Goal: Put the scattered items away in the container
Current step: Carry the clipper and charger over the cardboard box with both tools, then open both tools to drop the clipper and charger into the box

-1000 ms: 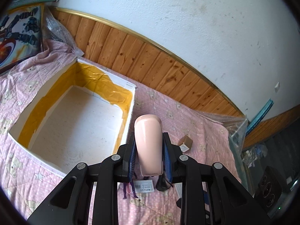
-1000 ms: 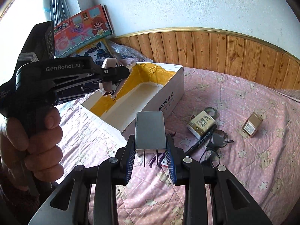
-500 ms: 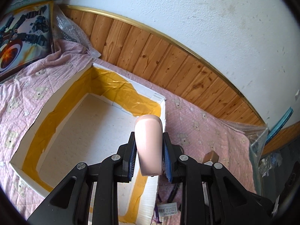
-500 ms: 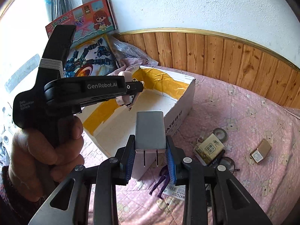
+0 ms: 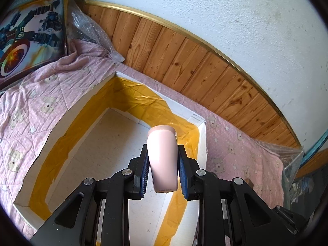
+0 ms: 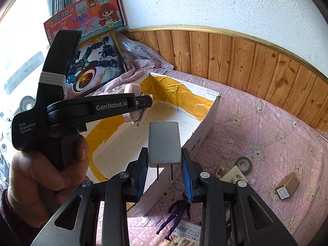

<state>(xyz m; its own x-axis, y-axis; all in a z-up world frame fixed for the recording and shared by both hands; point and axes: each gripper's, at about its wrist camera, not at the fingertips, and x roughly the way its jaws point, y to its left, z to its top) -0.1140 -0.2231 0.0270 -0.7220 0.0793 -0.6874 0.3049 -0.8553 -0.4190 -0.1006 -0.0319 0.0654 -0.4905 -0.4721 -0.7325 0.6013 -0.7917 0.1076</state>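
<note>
Cardboard box (image 6: 207, 123), white outside with yellow tape lining its inner walls, sits open-topped on a pink bear-print quilt (image 6: 266, 127) on the bed, close to the wood-panelled wall (image 6: 235, 57). Inside shows only bare floor.

Left tongs (image 5: 163, 162) pinching a pale pink rounded gadget (image 5: 163, 155), upright between the blue pads; held over the box interior near the far right corner. In the right wrist view the same left tongs (image 6: 141, 103) appear side-on, gripped by a hand (image 6: 47, 172), the pink gadget (image 6: 131, 89) poking out above and below the jaws, over the box's left side.

Right tongs (image 6: 164, 164) pinching a grey wall charger (image 6: 164, 141), two prongs pointing back toward the camera; it hangs above the near edge of the box.

Loose on the quilt, right of the box: roll of dark tape (image 6: 243, 163), small brown carton with a label (image 6: 287, 186), a cream printed packet (image 6: 231, 176) partly hidden by the tongs. Near the bottom edge: purple figure (image 6: 176, 215), possibly a toy, and a white barcode tag (image 6: 188, 232).

Behind the box: two toy cartons leaning at the wall, one robot-themed (image 6: 96, 65), one red with a cartoon girl (image 6: 86, 12), bubble wrap (image 6: 139, 51) beside them.
</note>
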